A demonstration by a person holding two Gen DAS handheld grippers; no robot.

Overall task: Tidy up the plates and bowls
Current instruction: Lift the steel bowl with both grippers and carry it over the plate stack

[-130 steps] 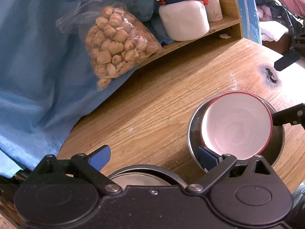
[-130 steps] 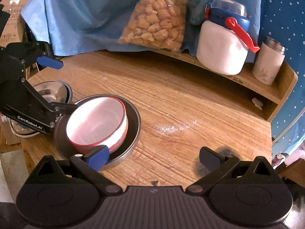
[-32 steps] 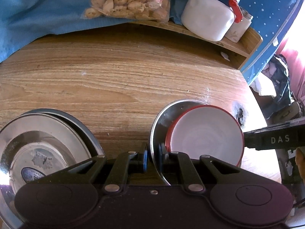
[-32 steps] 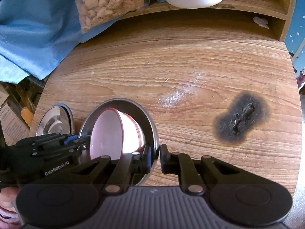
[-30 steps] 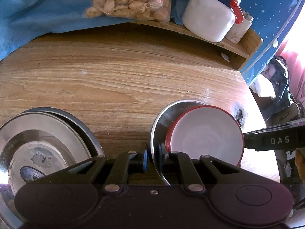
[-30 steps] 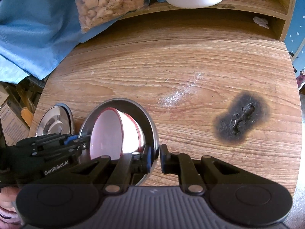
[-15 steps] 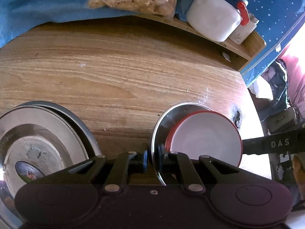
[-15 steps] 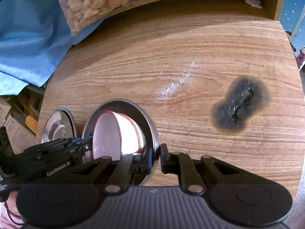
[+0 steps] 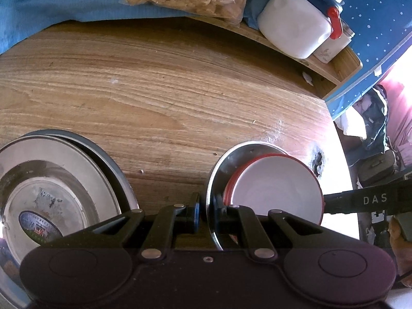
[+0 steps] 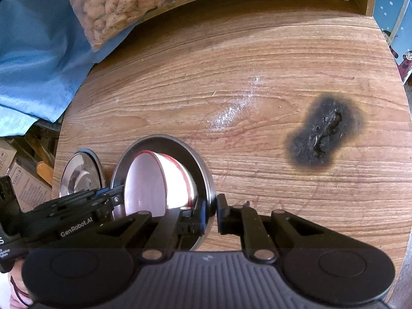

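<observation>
Both claws pinch the steel plate's rim, ready to carry it.

Left wrist view: the left claw [image 9: 205, 212] is clamped on the near rim of the steel plate [image 9: 224, 159], which carries the red-rimmed bowl [image 9: 276, 188]; the steel plate stack [image 9: 85, 170] sits to the plate's left on the tabletop [image 9: 167, 97]. Right wrist view: the right claw [image 10: 211, 212] nips the plate's opposite rim, the burn mark [image 10: 324, 134] well to its right. Next, I'd judge, comes a level lift toward the stack, keeping the bowl from sliding.

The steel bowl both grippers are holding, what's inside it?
A red-rimmed white bowl sits tilted inside the steel bowl, and looks empty. It covers most of the steel bowl's floor, so anything beneath it cannot be seen.
</observation>
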